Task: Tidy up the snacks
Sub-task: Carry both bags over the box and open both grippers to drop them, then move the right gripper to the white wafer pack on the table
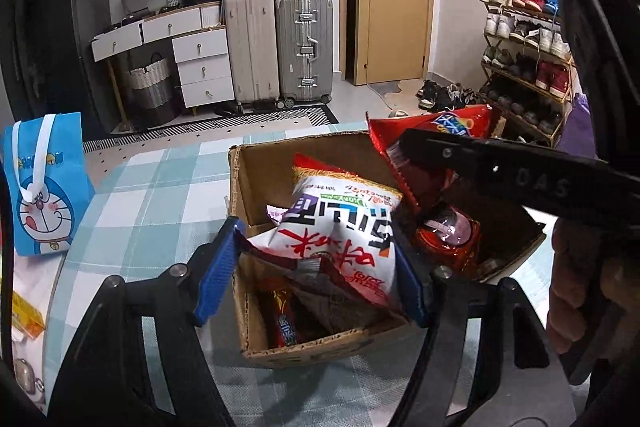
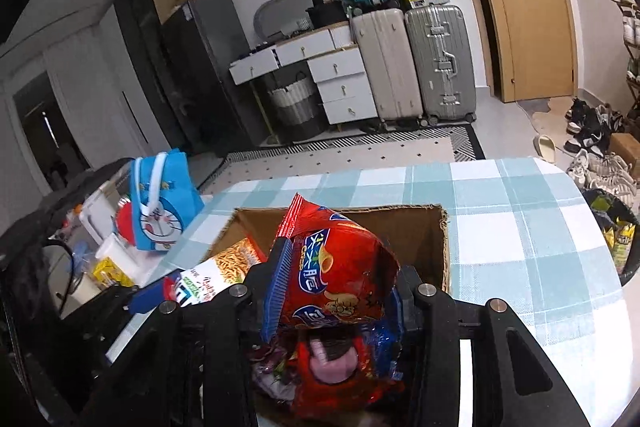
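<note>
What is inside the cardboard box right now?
Inside the cardboard box, a red snack packet lies on the bottom and a red wrapped snack sits by the far side. The white snack bag above covers the middle.

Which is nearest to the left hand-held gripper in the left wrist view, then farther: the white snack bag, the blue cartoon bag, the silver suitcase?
1. White snack bag: between the left hand-held gripper's fingers, over the cardboard box.
2. Blue cartoon bag: standing at the left, on the checked tablecloth.
3. Silver suitcase: across the room, beside the door.
</note>
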{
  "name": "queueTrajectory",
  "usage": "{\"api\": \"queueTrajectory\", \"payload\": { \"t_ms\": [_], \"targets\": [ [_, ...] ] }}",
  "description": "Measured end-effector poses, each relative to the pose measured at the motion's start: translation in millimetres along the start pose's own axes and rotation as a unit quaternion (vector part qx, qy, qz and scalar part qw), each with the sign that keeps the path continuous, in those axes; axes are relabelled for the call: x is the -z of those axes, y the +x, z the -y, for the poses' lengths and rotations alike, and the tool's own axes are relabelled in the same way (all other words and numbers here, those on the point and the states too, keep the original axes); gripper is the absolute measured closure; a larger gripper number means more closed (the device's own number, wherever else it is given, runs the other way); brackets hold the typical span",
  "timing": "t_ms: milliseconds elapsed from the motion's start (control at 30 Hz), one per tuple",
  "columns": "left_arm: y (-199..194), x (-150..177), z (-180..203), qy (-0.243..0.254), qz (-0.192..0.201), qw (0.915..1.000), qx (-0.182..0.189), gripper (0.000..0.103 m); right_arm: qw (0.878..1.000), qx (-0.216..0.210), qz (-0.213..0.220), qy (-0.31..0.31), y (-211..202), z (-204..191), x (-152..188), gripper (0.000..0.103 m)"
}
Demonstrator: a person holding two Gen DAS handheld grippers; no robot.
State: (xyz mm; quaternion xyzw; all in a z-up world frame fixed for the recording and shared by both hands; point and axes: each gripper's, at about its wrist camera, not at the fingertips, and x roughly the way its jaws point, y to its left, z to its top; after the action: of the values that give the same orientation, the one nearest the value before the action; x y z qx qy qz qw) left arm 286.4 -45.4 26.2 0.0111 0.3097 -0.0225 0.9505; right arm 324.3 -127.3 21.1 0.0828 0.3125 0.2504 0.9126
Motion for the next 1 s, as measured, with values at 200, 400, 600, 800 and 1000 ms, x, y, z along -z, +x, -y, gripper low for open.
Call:
{"api": "queueTrajectory", "payload": {
  "t_ms": [200, 400, 600, 800, 1000],
  "targets": [
    [-1, -1, 0, 0.001, -0.006, 1.0, 0.007, 0.024, 1.0, 0.008, -0.011, -0.009, 8, 6, 3, 0.056],
    [-27, 4, -8, -0.013, 0.001, 0.9998, 0.017, 0.015, 0.999, 0.008, 0.023, -0.038, -34, 1, 13, 0.028],
    [-62, 26, -16, -0.018, 0.008, 0.9997, 0.017, 0.001, 0.999, 0.008, 0.014, -0.033, -68, 6, 37, 0.001],
    [-94, 55, -25, -0.034, -0.001, 0.9992, 0.023, 0.001, 0.999, 0.018, 0.002, -0.051, -96, 2, 69, 0.001],
    [-122, 82, -31, -0.02, -0.004, 0.9997, 0.01, 0.001, 0.998, 0.017, -0.017, -0.064, -115, 0, 102, 0.001]
  ]
}}
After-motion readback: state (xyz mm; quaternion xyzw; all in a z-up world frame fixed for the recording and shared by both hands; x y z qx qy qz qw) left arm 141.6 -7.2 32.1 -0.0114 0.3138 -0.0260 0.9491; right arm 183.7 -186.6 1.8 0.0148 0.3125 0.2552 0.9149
